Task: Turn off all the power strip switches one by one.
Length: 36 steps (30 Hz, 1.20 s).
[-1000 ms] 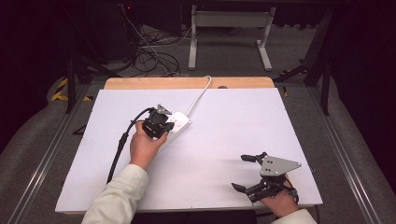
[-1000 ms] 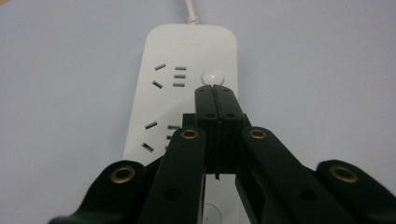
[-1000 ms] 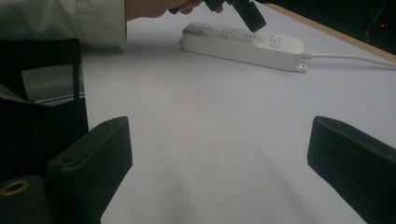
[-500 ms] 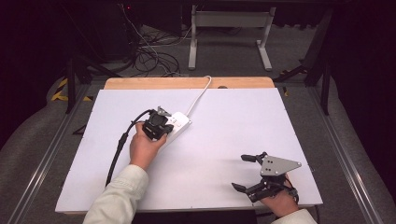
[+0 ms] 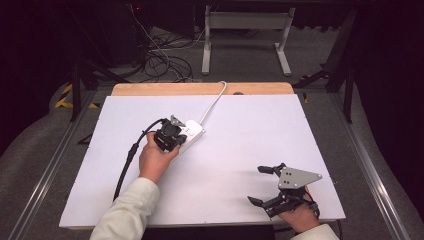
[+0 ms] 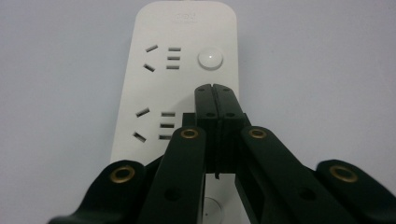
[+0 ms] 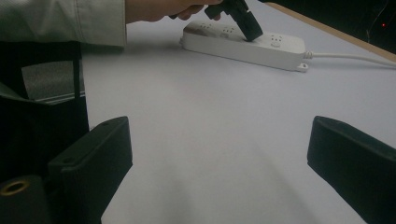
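Observation:
A white power strip (image 5: 194, 131) lies on the white table, its cord running to the far edge. My left gripper (image 5: 173, 131) is shut, jaws pressed together with nothing between them, pointing down onto the strip. In the left gripper view its tips (image 6: 215, 88) sit on the power strip (image 6: 154, 84) just below a round white button (image 6: 209, 59), beside the socket holes. My right gripper (image 5: 255, 184) rests near the front right edge, open and holding nothing. From the right gripper view, the gripper (image 7: 219, 154) faces the power strip (image 7: 280, 51) and the left gripper (image 7: 250, 25) farther off.
The white table top (image 5: 250, 130) has a wooden strip (image 5: 200, 89) along its far edge. A black cable (image 5: 131, 152) trails from the left gripper toward the front left. Floor cables and a stand's legs lie beyond the table.

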### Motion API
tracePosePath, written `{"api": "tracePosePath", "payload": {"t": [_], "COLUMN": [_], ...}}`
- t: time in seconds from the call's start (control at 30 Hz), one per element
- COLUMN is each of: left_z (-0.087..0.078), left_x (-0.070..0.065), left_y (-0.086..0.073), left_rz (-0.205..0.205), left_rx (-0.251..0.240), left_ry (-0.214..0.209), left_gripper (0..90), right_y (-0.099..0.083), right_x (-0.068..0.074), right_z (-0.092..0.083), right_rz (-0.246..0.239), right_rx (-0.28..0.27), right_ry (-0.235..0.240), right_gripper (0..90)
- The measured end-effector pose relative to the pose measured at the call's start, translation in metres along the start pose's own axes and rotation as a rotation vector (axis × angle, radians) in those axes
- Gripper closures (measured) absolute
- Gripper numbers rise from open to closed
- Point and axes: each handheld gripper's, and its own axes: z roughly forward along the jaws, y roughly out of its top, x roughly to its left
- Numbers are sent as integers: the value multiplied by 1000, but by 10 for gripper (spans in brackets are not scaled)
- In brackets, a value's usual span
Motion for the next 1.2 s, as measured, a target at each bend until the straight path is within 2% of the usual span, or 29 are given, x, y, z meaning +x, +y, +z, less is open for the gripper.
{"api": "tracePosePath", "payload": {"t": [0.07, 0.17, 0.33, 0.67, 0.73, 0.77, 0.83, 0.87, 0.9, 0.93, 1.0, 1.07, 1.2], "left_z": [0, 0, 0, -3, -3, -6, -8, -17, -17, -29, -34, -36, -29], "left_x": [-1, 1, -2, 0, -1, -3, -4, -4, -4, -4, -4, -5, -6], "left_y": [0, 0, 1, 0, 1, 3, 3, 5, 5, 10, 13, 19, 22], "left_rz": [8, 1, 17, 6, 12, 14, 11, 11, 11, -3, -2, 11, 12], "left_rx": [5, 4, 8, 40, 46, 17, 0, -71, -71, -146, -159, -152, -132], "left_ry": [8, -1, 18, 8, 18, 29, 26, 14, 14, -8, -16, -18, -18], "left_gripper": [900, 900, 900, 900, 900, 900, 900, 900, 900, 900, 900, 900, 900], "right_y": [0, 0, 0, 0, 0, 1, 1, 1, 0, 0, 0, 0, 0], "right_x": [0, 0, 1, 1, 1, 1, 1, 1, 1, 1, 0, 0, 0], "right_z": [0, 0, 0, 1, 1, 1, 1, 1, 1, 1, 1, 2, 1], "right_rz": [-2, -1, -2, -4, -6, -5, -3, -3, -2, 0, -1, 0, -2], "right_rx": [-1, 0, 0, 3, 4, 4, 1, 3, 3, 3, 4, 7, 4], "right_ry": [0, 0, 1, 4, 6, 5, 1, 0, 1, 0, 2, 2, 2], "right_gripper": [74, 74, 74, 74, 74, 74, 74, 74, 73, 74, 74, 74, 74]}}
